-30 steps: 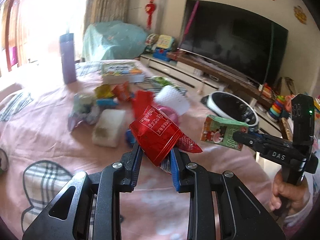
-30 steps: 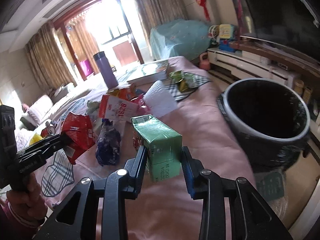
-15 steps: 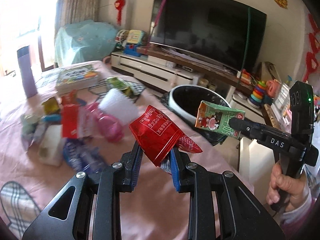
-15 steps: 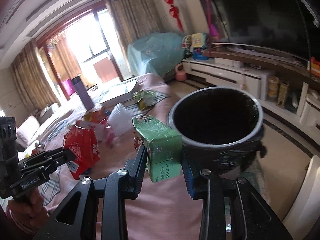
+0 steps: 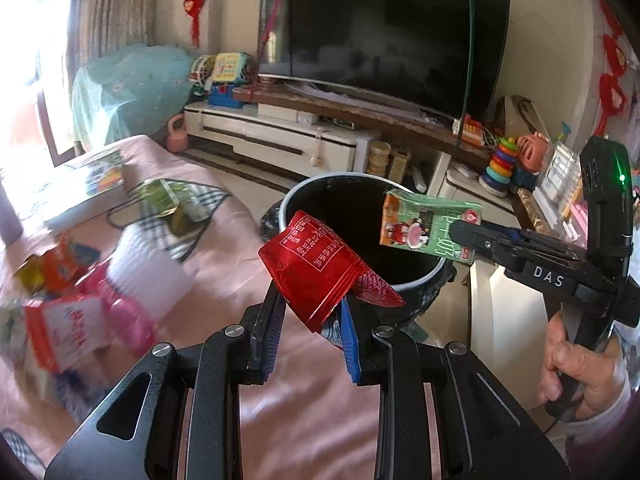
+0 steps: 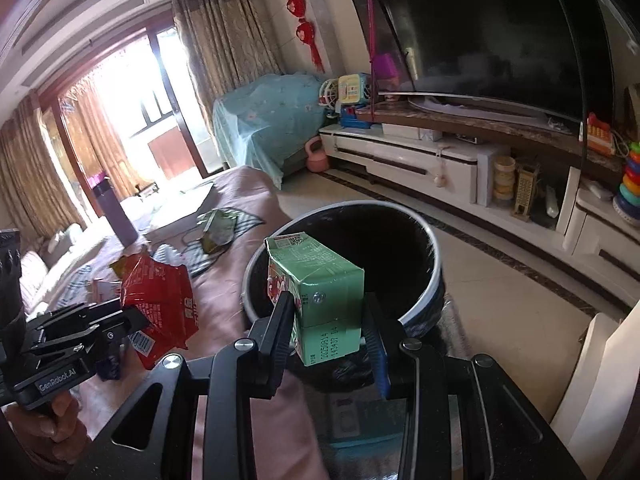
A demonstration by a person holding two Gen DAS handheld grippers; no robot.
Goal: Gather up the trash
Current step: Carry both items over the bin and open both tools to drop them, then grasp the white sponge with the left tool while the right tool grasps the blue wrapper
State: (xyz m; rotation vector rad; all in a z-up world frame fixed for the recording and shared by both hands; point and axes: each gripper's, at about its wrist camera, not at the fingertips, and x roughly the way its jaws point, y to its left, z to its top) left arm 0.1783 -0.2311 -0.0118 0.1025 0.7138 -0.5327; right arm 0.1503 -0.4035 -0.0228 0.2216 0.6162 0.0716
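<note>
My left gripper (image 5: pixel 312 312) is shut on a crumpled red snack wrapper (image 5: pixel 314 268) and holds it in front of the near rim of a black round trash bin (image 5: pixel 360 208). My right gripper (image 6: pixel 328 320) is shut on a green drink carton (image 6: pixel 320 292) and holds it over the bin's near rim (image 6: pixel 424 308). In the left wrist view the carton (image 5: pixel 428 232) hangs over the bin's right side in the right gripper (image 5: pixel 464 238). In the right wrist view the left gripper (image 6: pixel 132 320) holds the red wrapper (image 6: pixel 160 300) over the table's edge.
A table with a pink cloth (image 5: pixel 240 264) carries more wrappers (image 5: pixel 68 320), a white cup (image 5: pixel 152 268), a green packet (image 5: pixel 164 204), a book (image 5: pixel 96 180) and a purple bottle (image 6: pixel 116 216). A TV (image 5: pixel 380 40) on a white cabinet (image 5: pixel 280 136) stands behind the bin.
Both grippers have swung away from the table's trash pile toward the bin. The bin is now larger and nearer in both views. The wrapper and carton stay held.
</note>
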